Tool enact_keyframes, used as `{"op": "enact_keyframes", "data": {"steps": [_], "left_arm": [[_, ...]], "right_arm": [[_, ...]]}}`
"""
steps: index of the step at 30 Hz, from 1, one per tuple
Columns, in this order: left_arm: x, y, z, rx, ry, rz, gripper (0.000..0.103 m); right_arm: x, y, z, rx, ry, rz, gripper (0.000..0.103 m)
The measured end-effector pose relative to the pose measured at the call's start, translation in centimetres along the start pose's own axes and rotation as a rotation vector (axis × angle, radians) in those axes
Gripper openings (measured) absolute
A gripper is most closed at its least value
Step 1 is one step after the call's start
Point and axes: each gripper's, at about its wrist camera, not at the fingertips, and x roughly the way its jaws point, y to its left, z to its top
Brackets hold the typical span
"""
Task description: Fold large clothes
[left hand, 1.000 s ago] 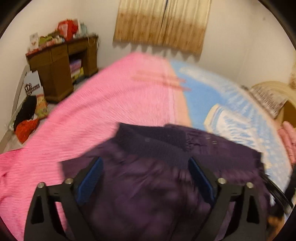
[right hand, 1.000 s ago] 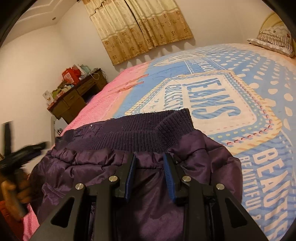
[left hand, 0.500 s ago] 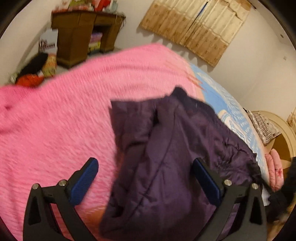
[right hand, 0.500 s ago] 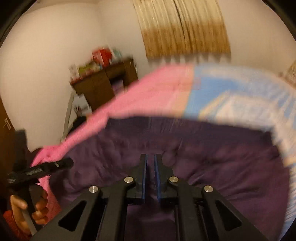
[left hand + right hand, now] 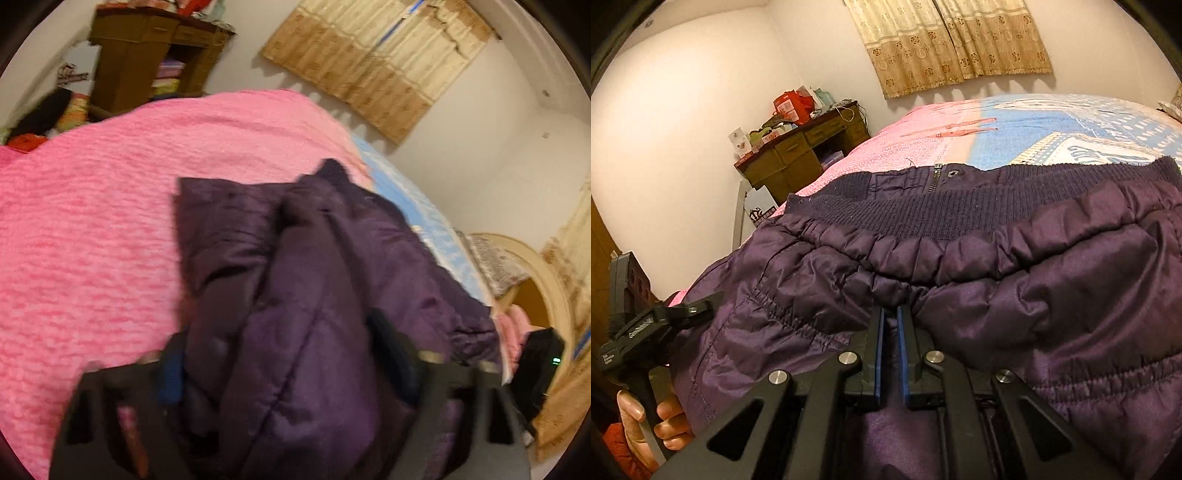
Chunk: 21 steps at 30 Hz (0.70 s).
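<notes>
A dark purple padded jacket (image 5: 314, 295) with a ribbed knit hem (image 5: 960, 210) lies bunched on the bed. In the left wrist view my left gripper (image 5: 284, 365) is blurred and its jaws are closing, with a thick fold of the jacket between the fingers (image 5: 171, 373). From the right wrist view that left gripper (image 5: 698, 306) shows at the jacket's left edge, held by a hand (image 5: 639, 417). My right gripper (image 5: 891, 314) is shut on a pinch of the jacket's gathered purple fabric (image 5: 1052, 280), close under the elastic seam.
The bed carries a pink blanket (image 5: 110, 221) and a blue patterned cover (image 5: 1071, 125). A cluttered wooden desk (image 5: 801, 147) stands by the far wall, under beige curtains (image 5: 953, 40). A pillow and a rounded headboard (image 5: 535, 269) are at the right, beside a black device with a green light (image 5: 543, 354).
My left gripper dropped and rolled over the jacket, and its jaws narrowed around a fold. My right gripper's jaws closed on the fabric and it moved sideways with it.
</notes>
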Motion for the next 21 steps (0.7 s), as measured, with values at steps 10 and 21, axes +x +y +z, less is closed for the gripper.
{"op": "enact_keyframes", "data": {"steps": [10,21], "left_arm": [[-1.4,0.6,0.5,-0.025,-0.063,-0.027,0.036],[-5.1,-8.4,1.9,0.246,-0.187,-0.021,0.028]], "right_arm": [[0.0,-0.7,-0.3,0.009,-0.001,0.013,0.006],[-0.3,-1.1,-0.1,0.042,-0.007,0.043,0.006]]}}
